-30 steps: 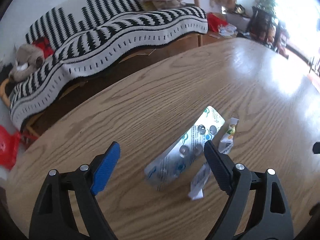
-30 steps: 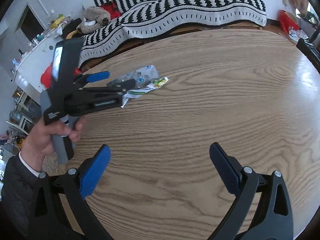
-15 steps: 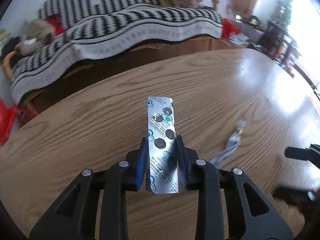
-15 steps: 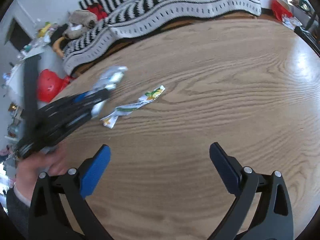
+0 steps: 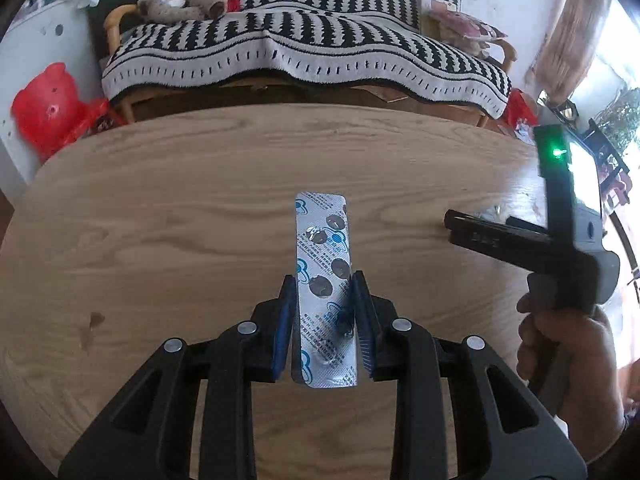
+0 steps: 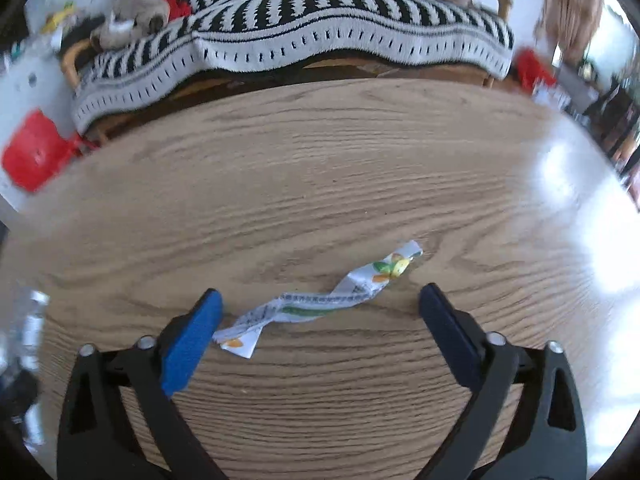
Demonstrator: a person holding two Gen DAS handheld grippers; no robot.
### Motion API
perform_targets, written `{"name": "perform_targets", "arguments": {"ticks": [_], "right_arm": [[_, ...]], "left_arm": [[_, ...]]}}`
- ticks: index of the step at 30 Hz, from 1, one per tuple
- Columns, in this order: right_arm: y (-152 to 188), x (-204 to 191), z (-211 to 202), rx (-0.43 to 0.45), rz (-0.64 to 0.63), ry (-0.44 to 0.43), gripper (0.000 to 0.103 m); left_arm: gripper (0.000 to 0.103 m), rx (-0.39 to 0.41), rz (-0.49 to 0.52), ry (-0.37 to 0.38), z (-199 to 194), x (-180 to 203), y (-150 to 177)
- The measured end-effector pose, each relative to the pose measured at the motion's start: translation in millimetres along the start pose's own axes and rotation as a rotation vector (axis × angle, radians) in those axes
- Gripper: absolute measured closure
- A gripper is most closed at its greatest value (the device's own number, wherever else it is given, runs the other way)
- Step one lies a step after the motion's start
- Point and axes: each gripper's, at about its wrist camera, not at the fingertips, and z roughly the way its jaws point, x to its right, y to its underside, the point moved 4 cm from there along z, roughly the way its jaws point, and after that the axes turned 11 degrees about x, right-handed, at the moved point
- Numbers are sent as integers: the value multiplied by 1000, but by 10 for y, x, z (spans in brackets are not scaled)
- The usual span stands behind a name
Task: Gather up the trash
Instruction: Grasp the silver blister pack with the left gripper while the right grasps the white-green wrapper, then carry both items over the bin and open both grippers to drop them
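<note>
Lifted since a second ago, the blister pack [image 5: 325, 280] is clamped in the left gripper [image 5: 323, 320] clear of the surface [image 6: 320, 184]; the right gripper [image 6: 320, 320], jaws wide, straddles the wrapper [image 6: 320, 300] lying there, ready to pinch it

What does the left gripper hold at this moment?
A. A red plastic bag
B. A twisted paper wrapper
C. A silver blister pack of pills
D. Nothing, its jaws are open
C. In the left wrist view the left gripper has its jaws closed on the silver blister pack, which sticks out forward above the wooden table.
</note>
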Motion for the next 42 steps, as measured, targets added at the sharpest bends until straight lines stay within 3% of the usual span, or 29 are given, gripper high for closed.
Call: {"name": "perform_targets", "arguments": {"ticks": [1, 2, 3, 5, 11, 20, 31, 42], "right_arm": [[20, -9, -32, 14, -12, -15, 23], [30, 2, -59, 18, -18, -19, 39], [35, 31, -105, 26, -23, -26, 64], [64, 89, -156, 31, -22, -48, 87], [234, 400, -350, 11, 58, -169, 93], [382, 979, -1045, 59, 81, -183, 93], [833, 2210, -2091, 144, 139, -79, 93], [1626, 3591, -2744, 155, 296, 69, 93]], "left_arm": [[75, -7, 17, 7, 0, 42, 33], [75, -10, 35, 13, 4, 92, 57], [75, -11, 47, 14, 20, 122, 59], [75, -17, 83, 20, 33, 225, 92], [75, -8, 142, 40, 21, 554, 142], [75, 27, 211, 114, -113, 1222, 152], [75, 33, 300, 281, -350, 2405, 378], [75, 5, 457, 517, -690, 3880, 1054]]}}
